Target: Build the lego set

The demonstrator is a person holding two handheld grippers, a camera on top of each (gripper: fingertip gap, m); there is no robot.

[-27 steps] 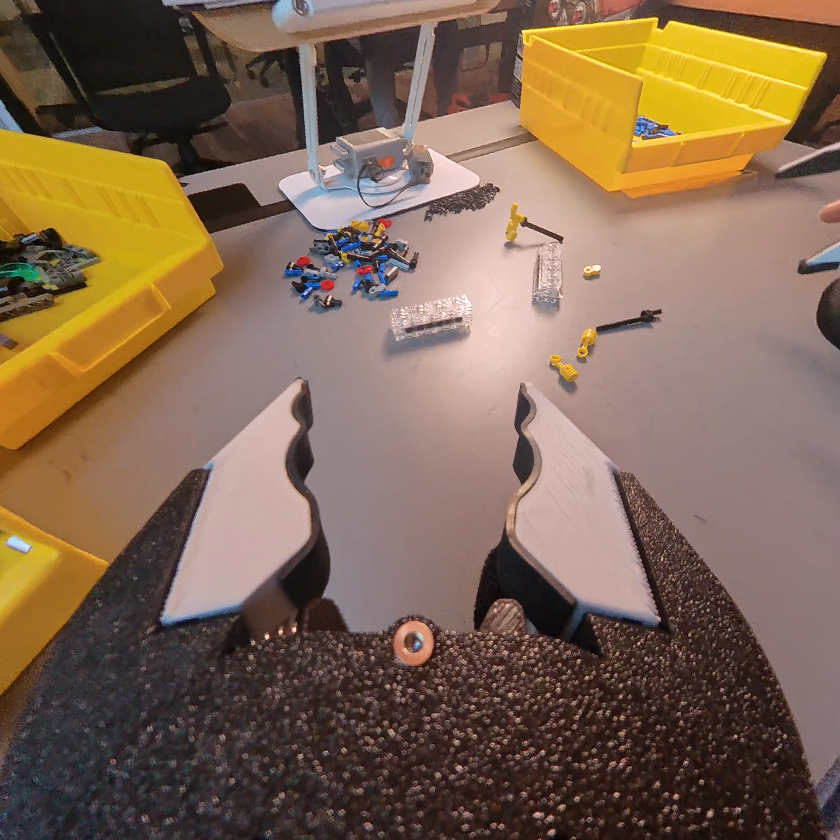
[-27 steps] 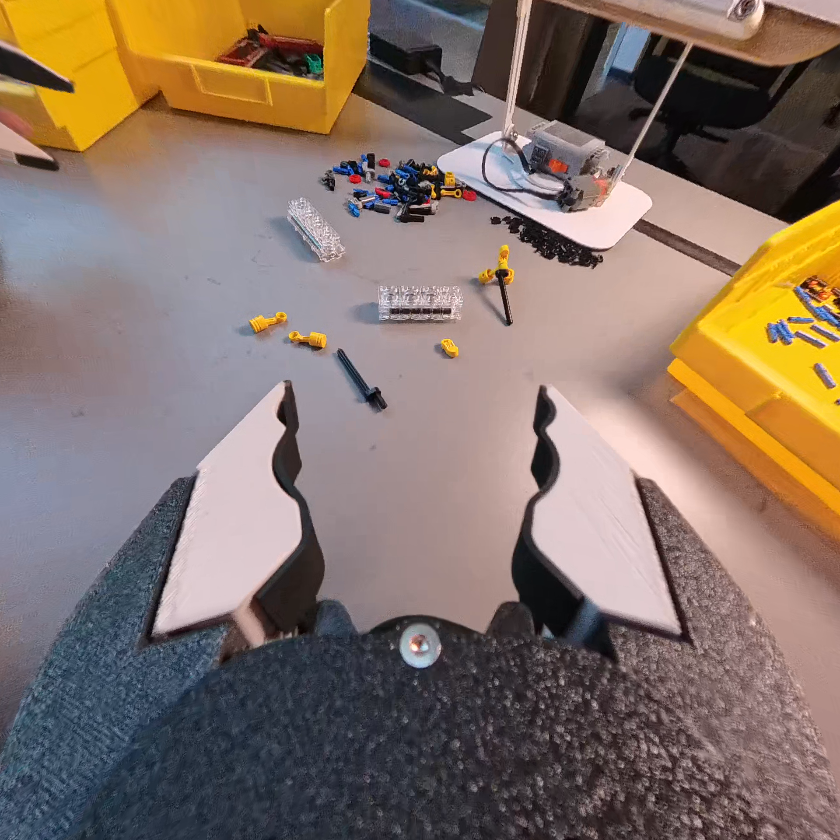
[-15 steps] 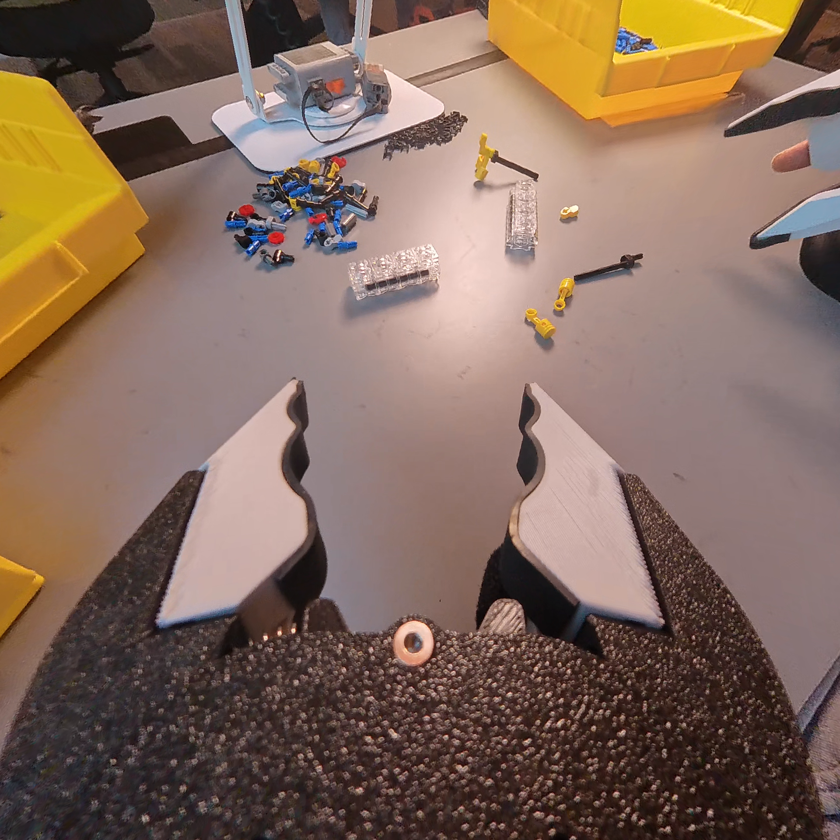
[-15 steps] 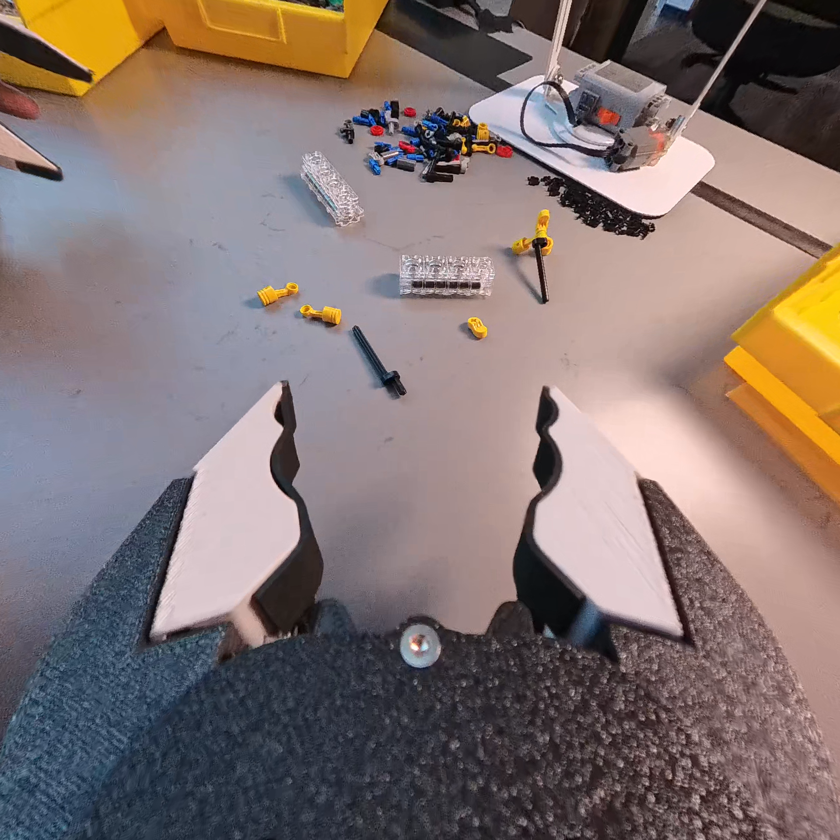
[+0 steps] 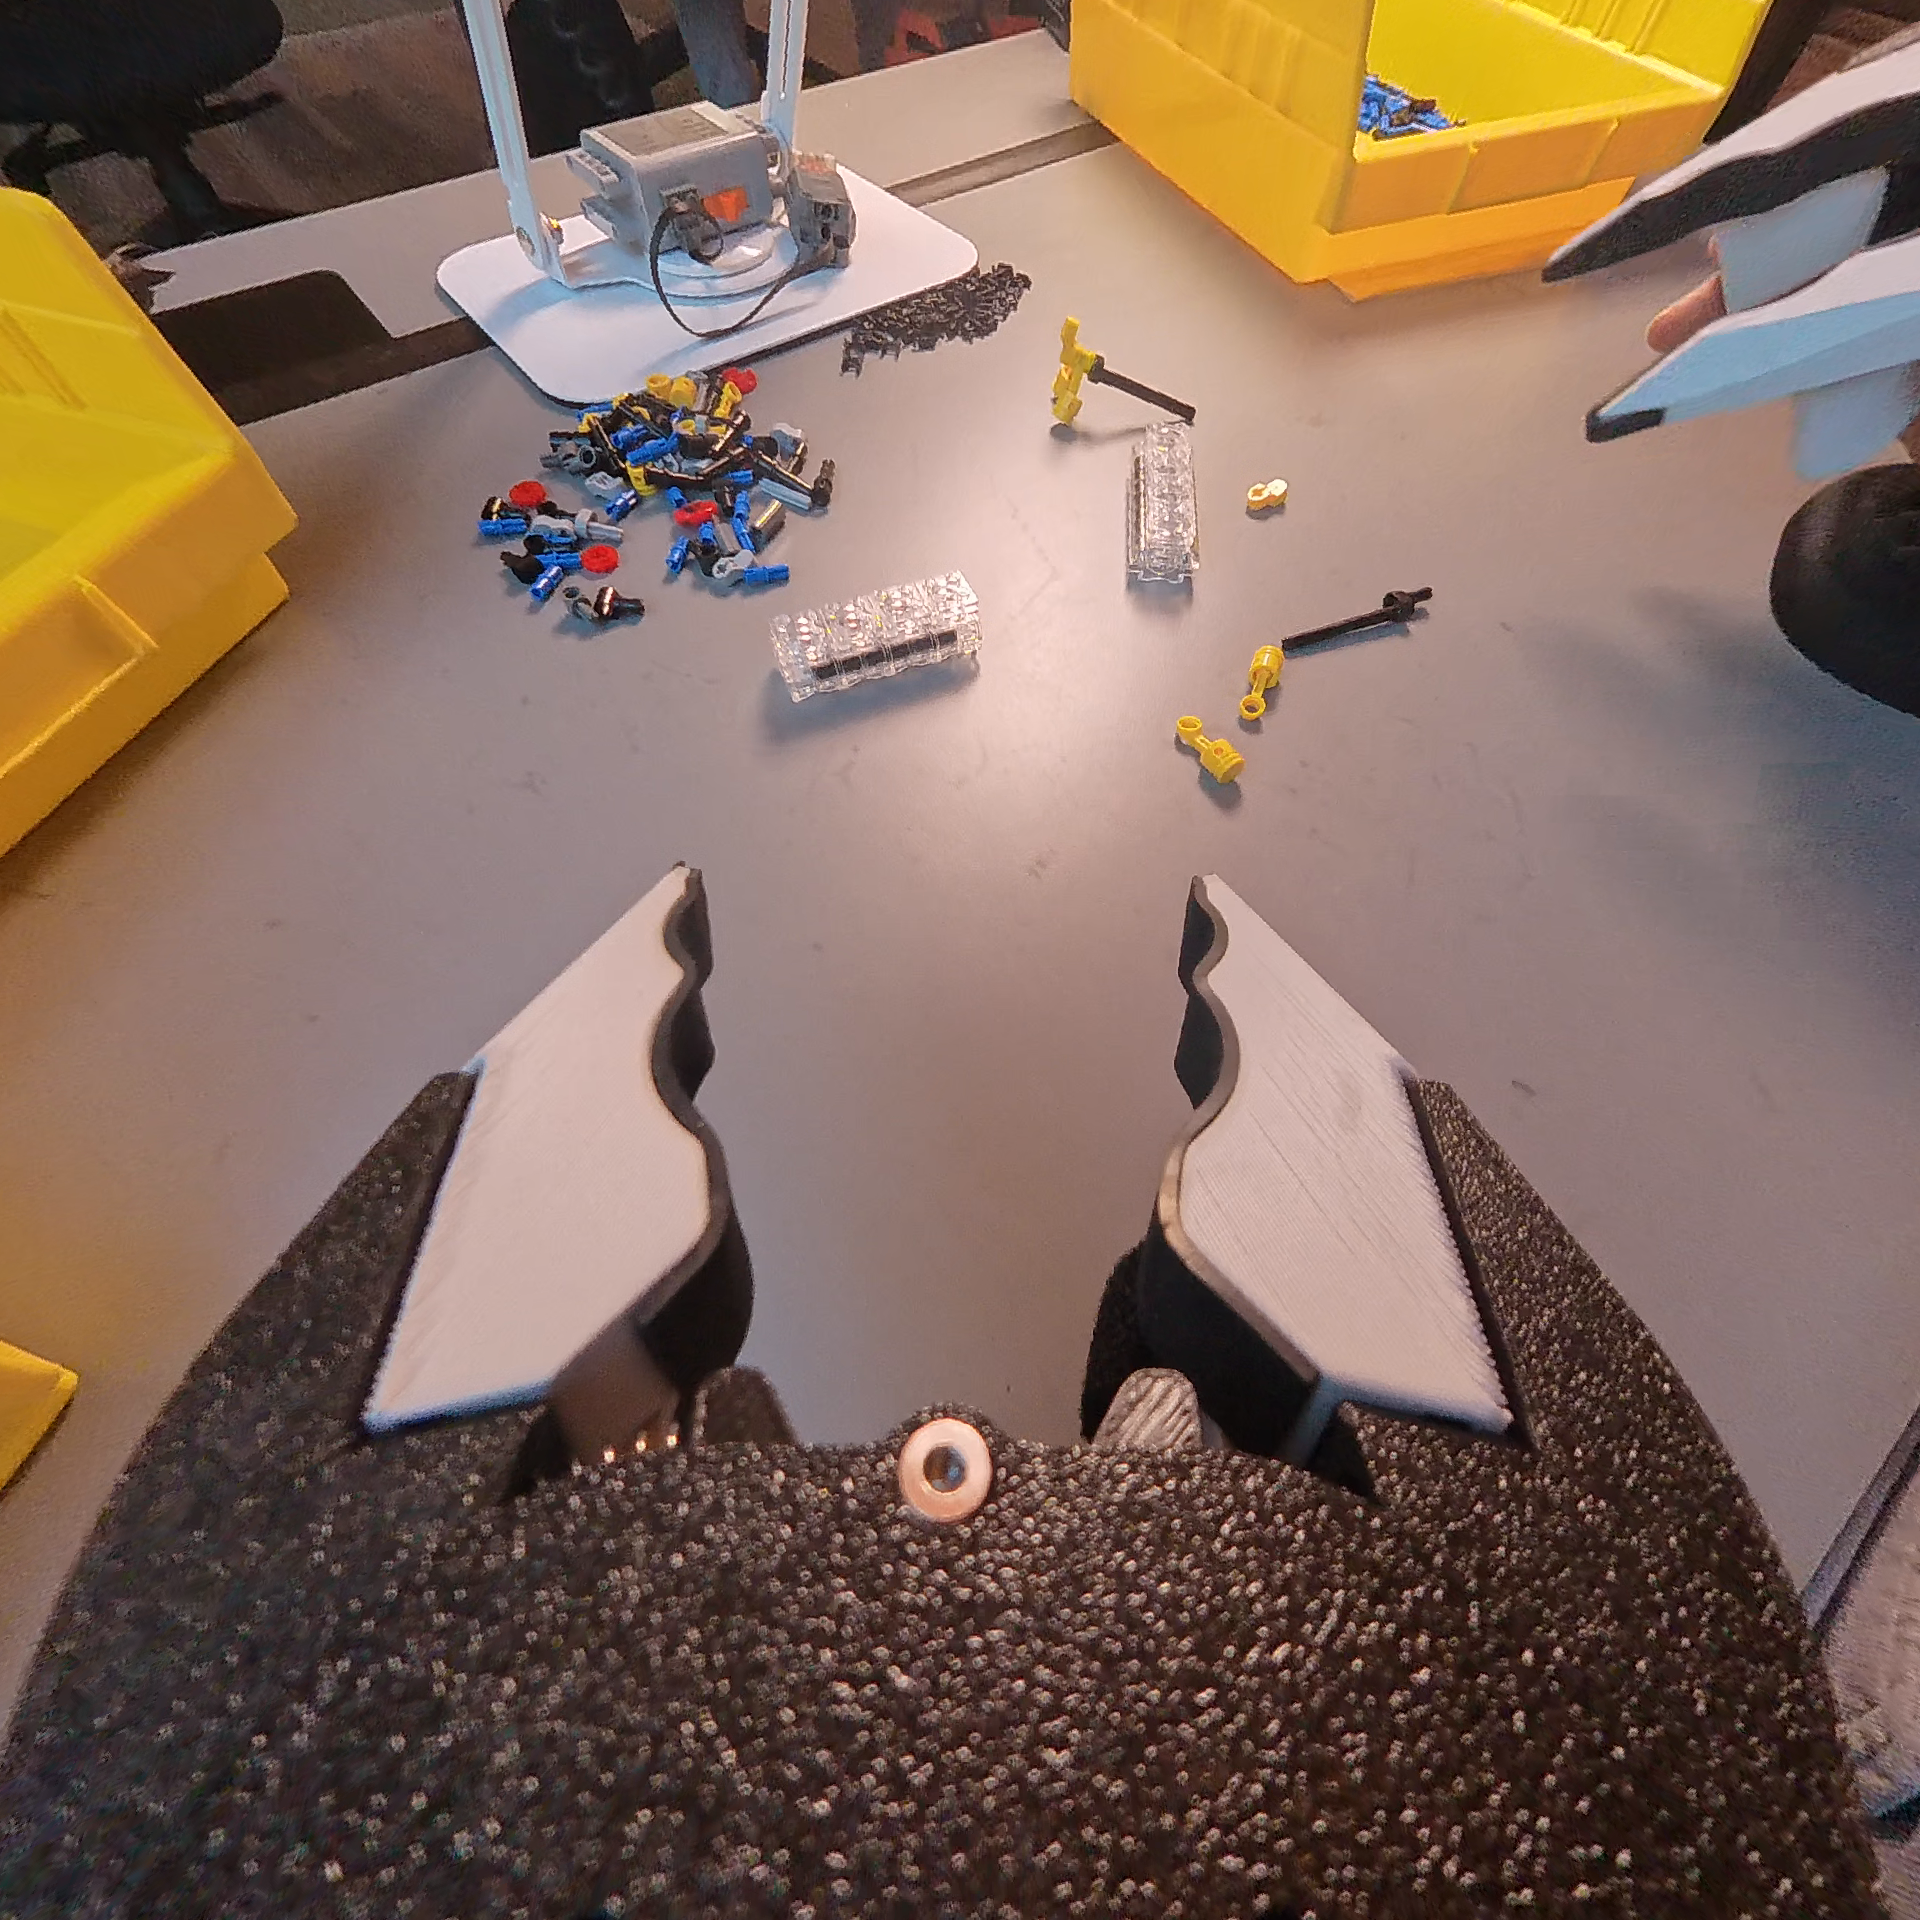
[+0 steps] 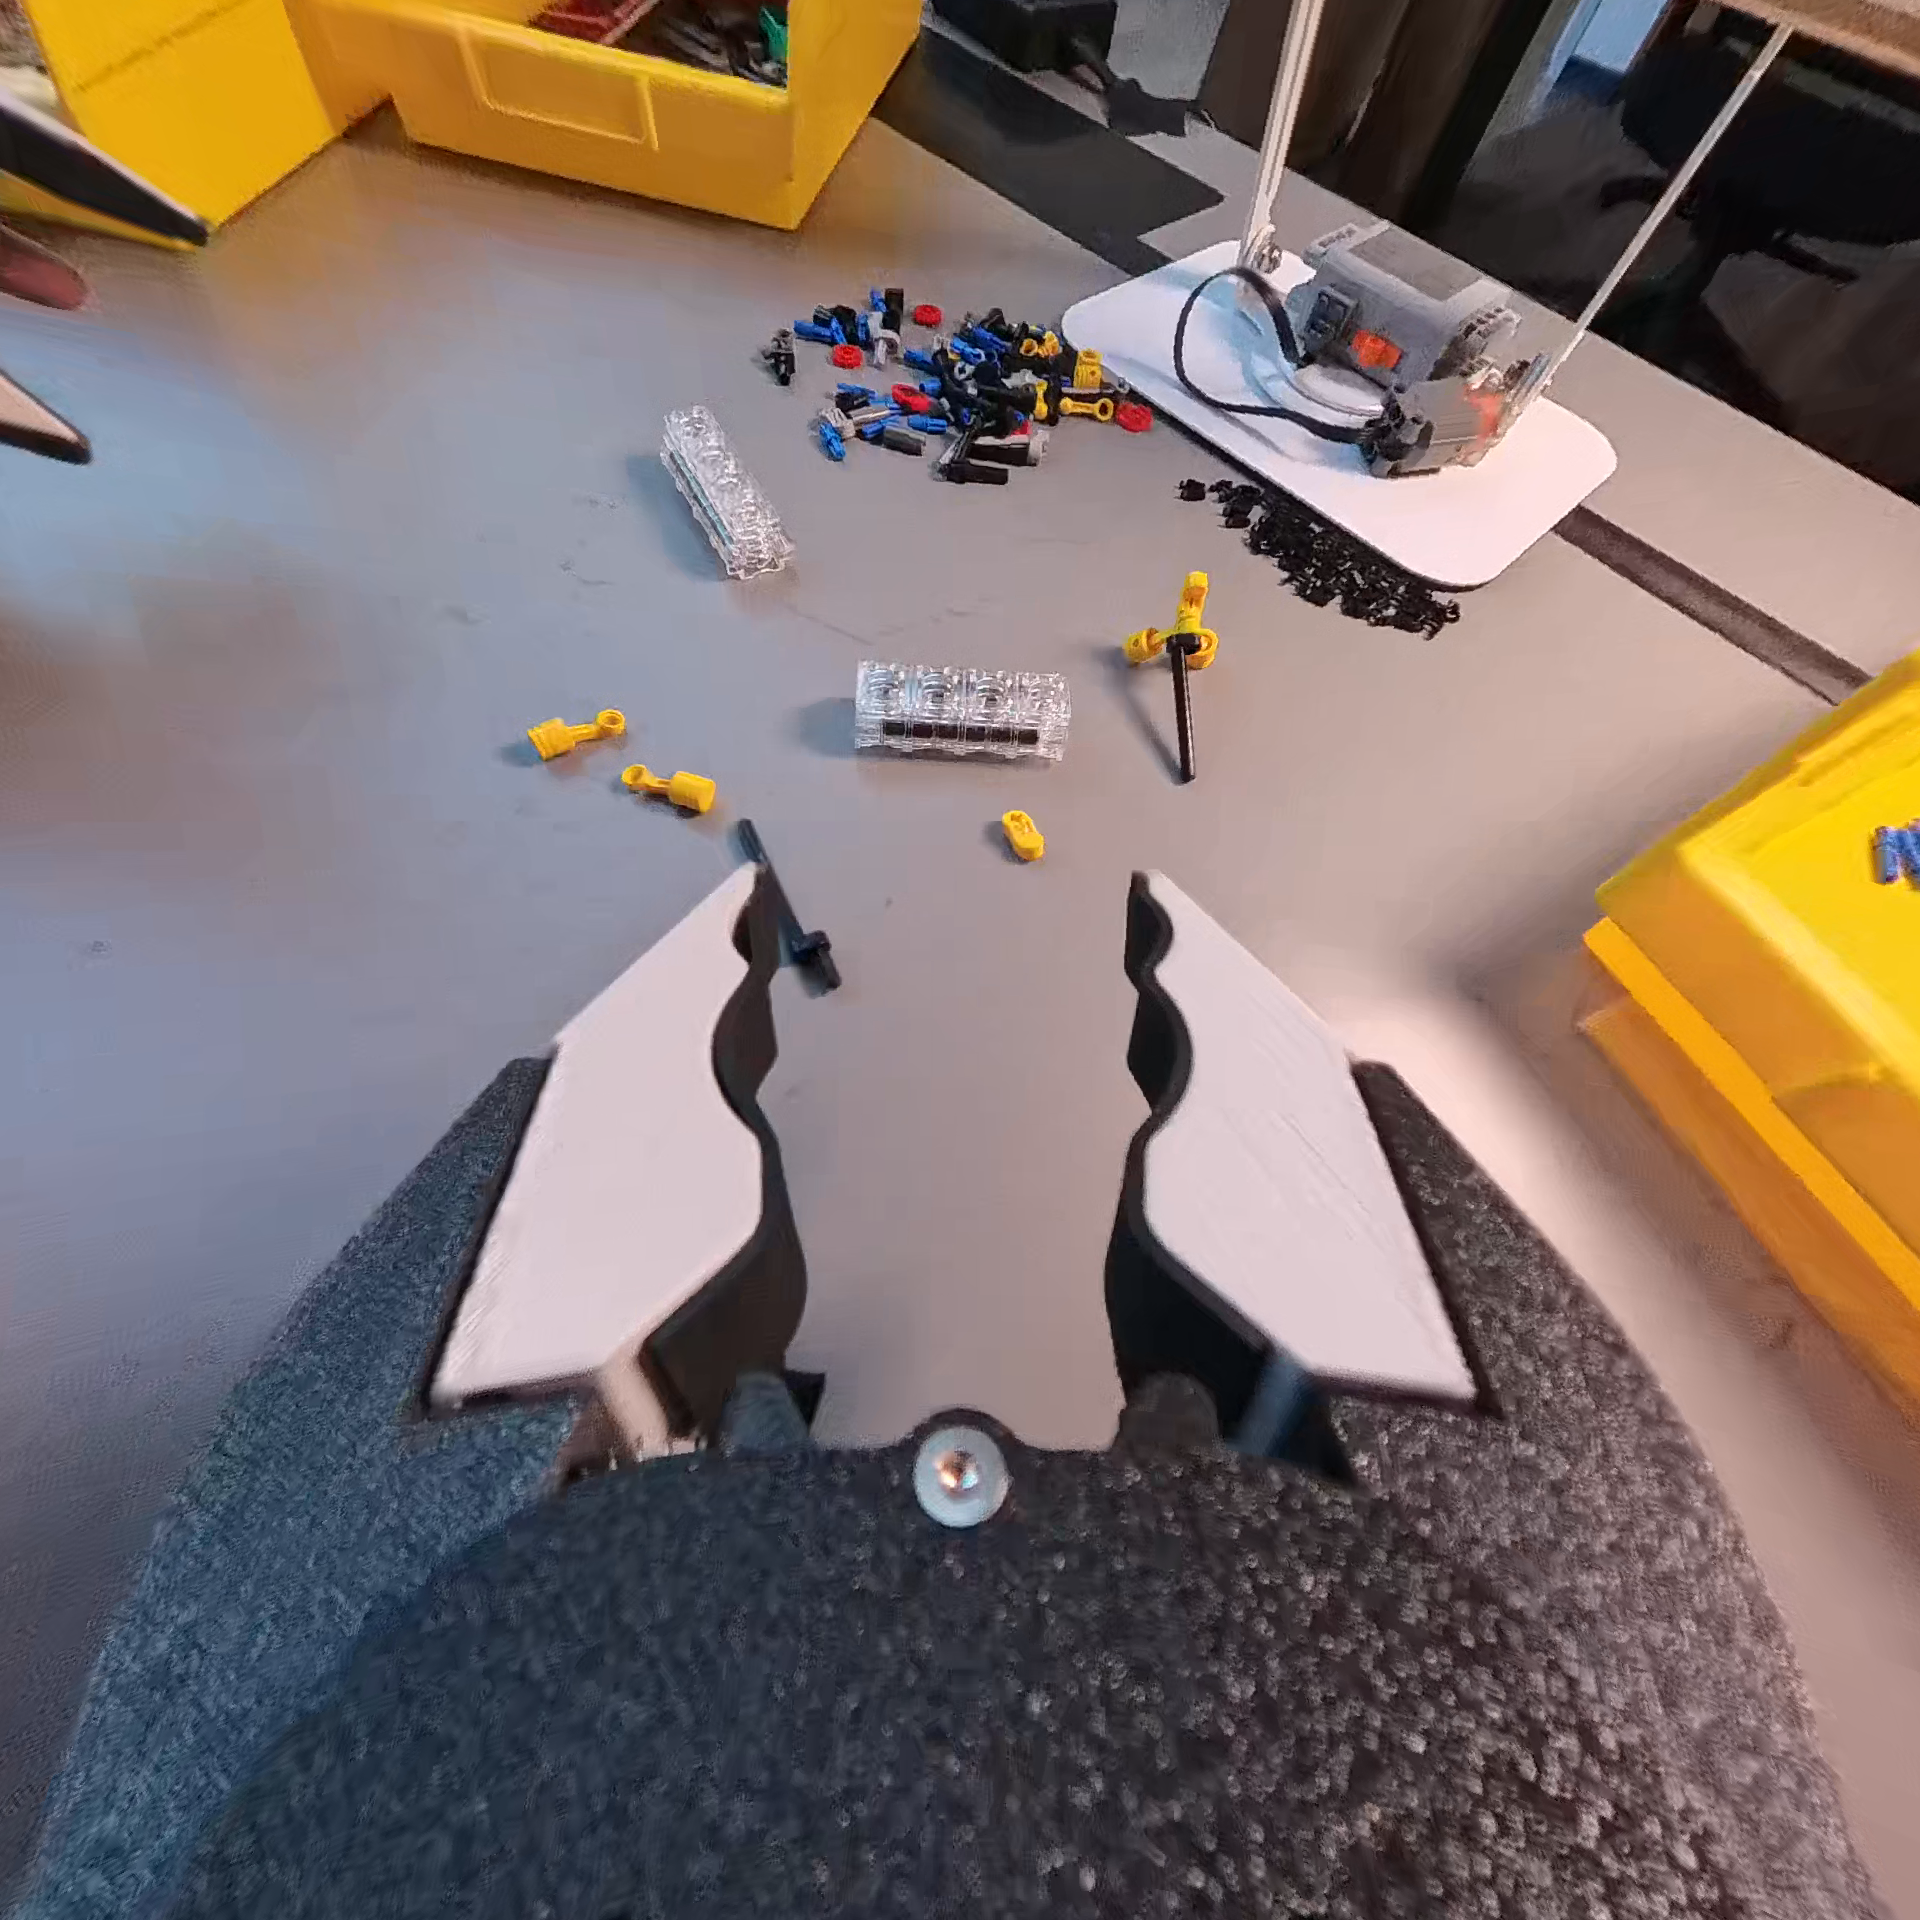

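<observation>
My left gripper (image 5: 940, 894) is open and empty above the grey table, short of a clear brick block (image 5: 875, 634). My right gripper (image 6: 940, 883) is open and empty; a black axle (image 6: 805, 940) lies on the table at the tip of its left finger, partly hidden by it. Ahead of the right gripper lie a small yellow connector (image 6: 1023, 834), two yellow piston pieces (image 6: 673, 787), a clear block (image 6: 961, 710) and a second clear block (image 6: 725, 504). The right gripper also shows at the right edge of the left wrist view (image 5: 1662, 343).
A heap of small blue, black, red and yellow pins (image 5: 665, 488) lies mid-table. A grey motor unit (image 5: 717, 182) stands on a white base plate (image 5: 914, 270). Yellow bins stand at the left (image 5: 94, 582) and far right (image 5: 1351, 135). A yellow piece on a black axle (image 6: 1179, 665) lies near black links (image 6: 1340, 577).
Both grippers have moved forward and lower toward the loose parts. The right gripper now has the black axle at its left fingertip, and its jaws stand a little narrower.
</observation>
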